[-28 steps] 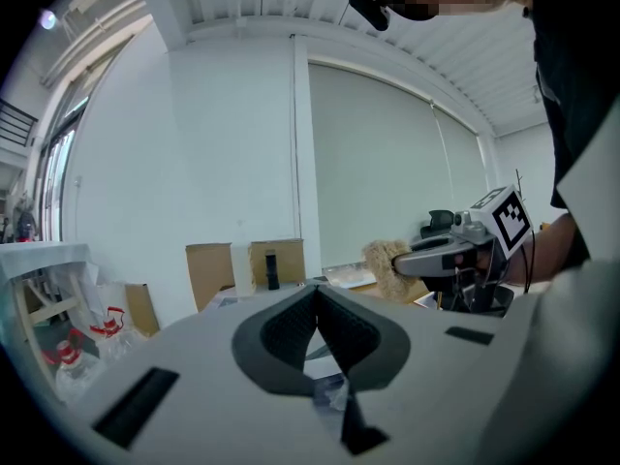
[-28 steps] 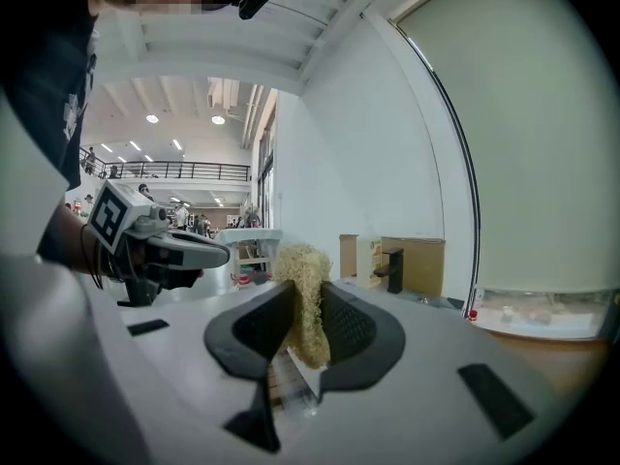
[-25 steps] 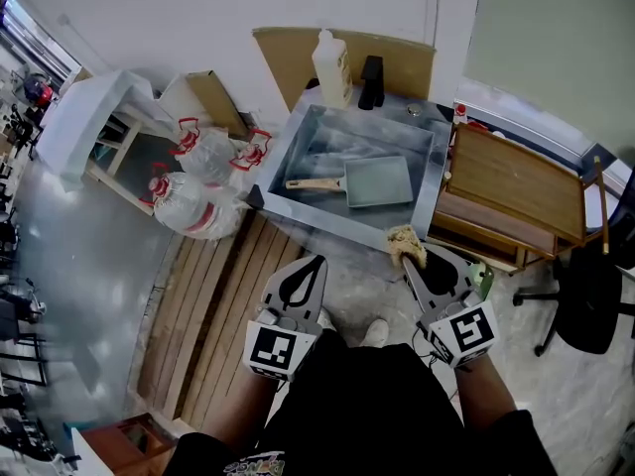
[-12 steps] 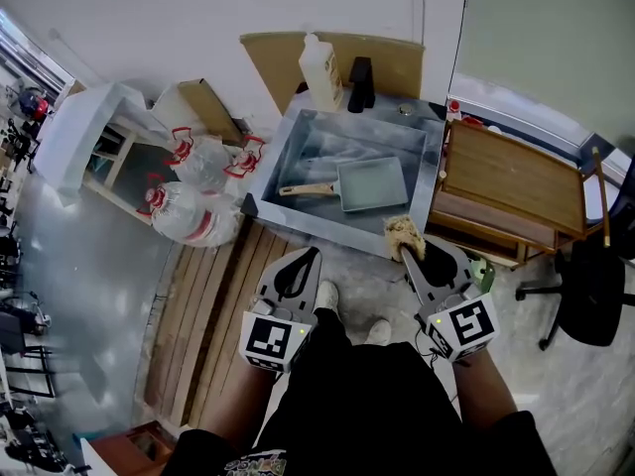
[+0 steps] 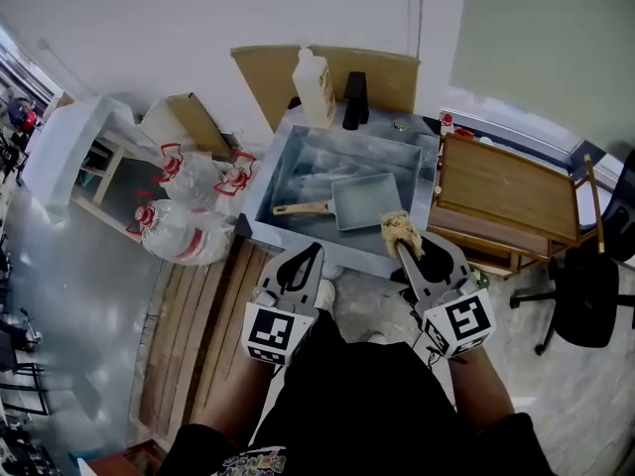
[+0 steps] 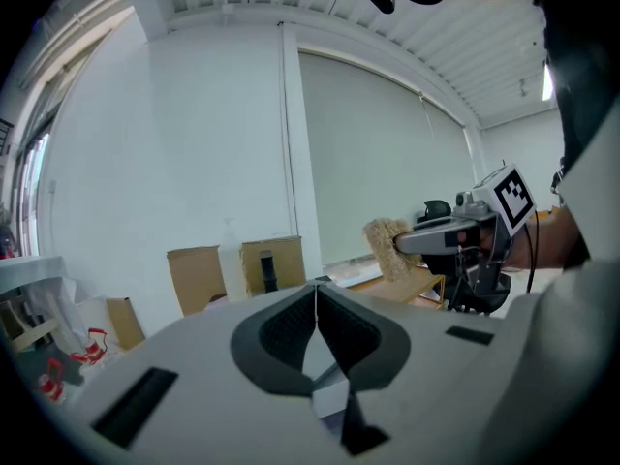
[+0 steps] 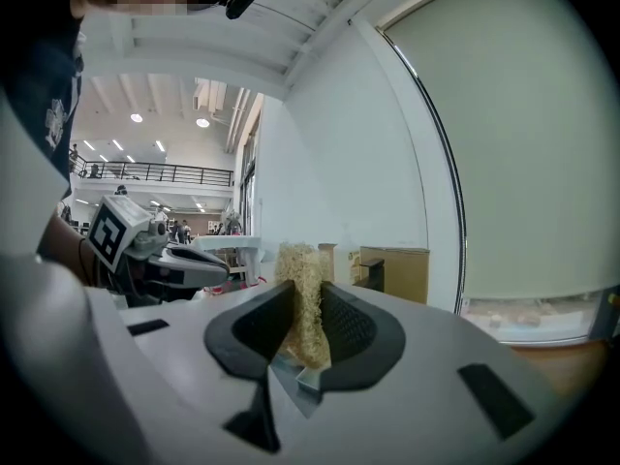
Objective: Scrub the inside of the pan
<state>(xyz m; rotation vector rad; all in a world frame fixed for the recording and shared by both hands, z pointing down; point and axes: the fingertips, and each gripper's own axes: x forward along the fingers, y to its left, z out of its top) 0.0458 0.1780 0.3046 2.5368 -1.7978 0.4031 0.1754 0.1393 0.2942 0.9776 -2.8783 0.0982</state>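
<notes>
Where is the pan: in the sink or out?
In: the pan lies flat on the sink's bottom, handle pointing left.

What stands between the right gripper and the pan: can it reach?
Probably yes. The right gripper, shut on the scrubber, hangs over the sink rim; the pan lies uncovered just beyond.

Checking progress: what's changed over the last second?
Both grippers moved forward toward the sink; the right gripper, shut on the scrubber, now reaches its front rim. The left gripper stayed shut and empty. The pan still lies in the sink; nothing grabbed or released.
</notes>
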